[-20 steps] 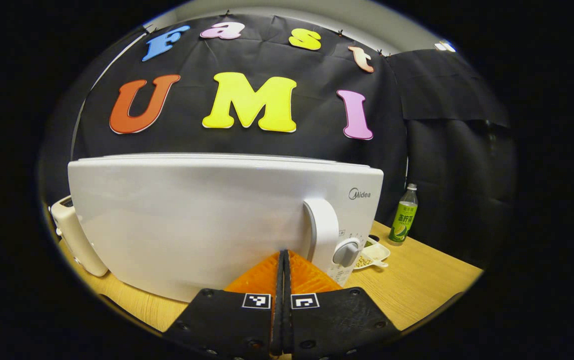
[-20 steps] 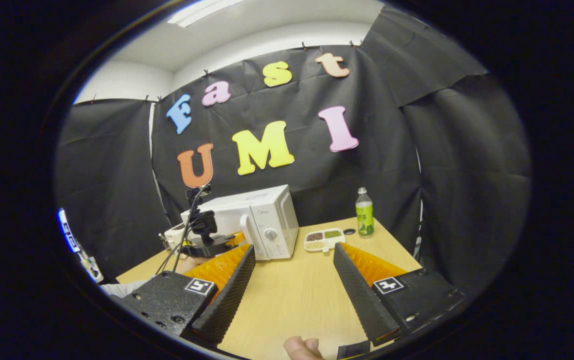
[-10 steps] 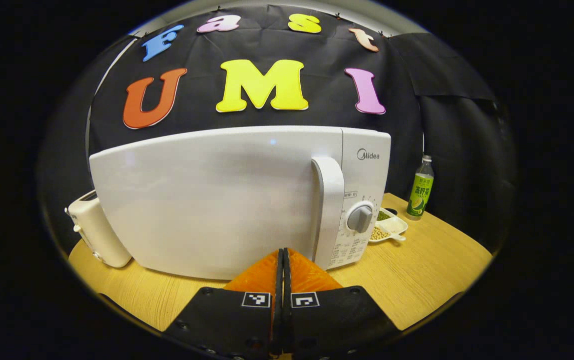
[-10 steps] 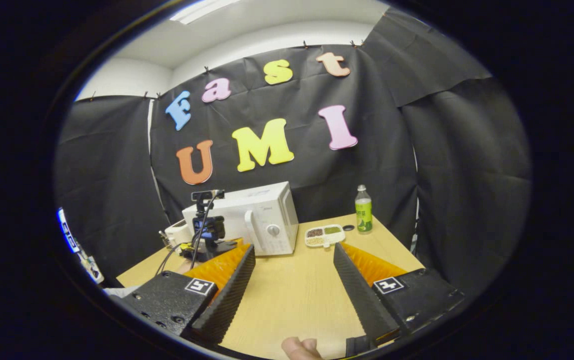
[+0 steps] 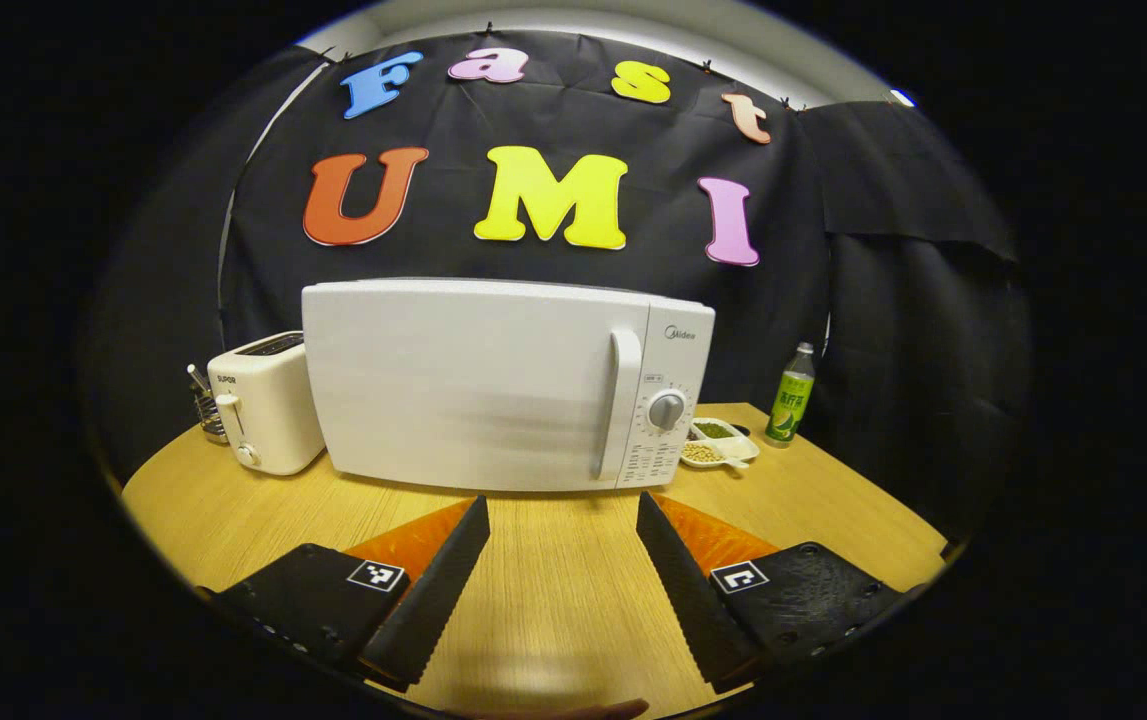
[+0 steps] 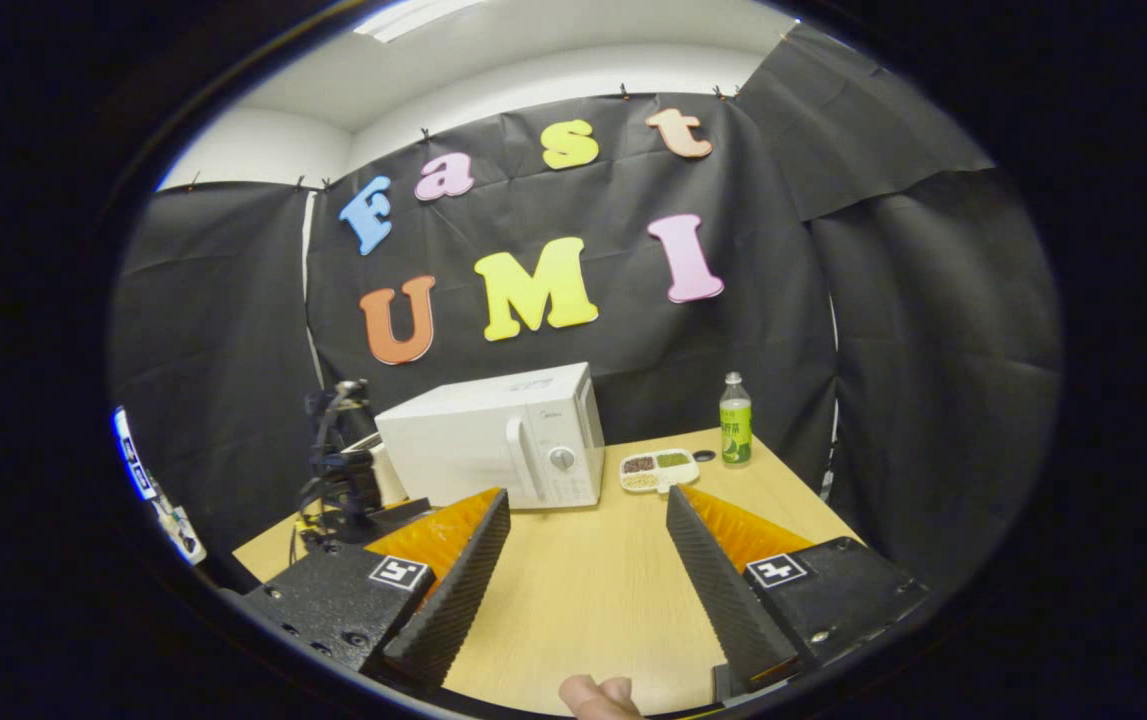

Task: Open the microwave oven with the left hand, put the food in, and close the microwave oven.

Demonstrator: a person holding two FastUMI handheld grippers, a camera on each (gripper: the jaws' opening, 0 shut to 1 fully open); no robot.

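Opening step: the microwave is shut; the left claw (spread wide, empty) must reach its handle.

Bare counter straight ahead at 12 o'clock, up to the shut microwave. Blocked at 10 o'clock by the toaster; at 1 o'clock by a food tray and bottle. Perhaps a narrow gap between toaster and microwave.
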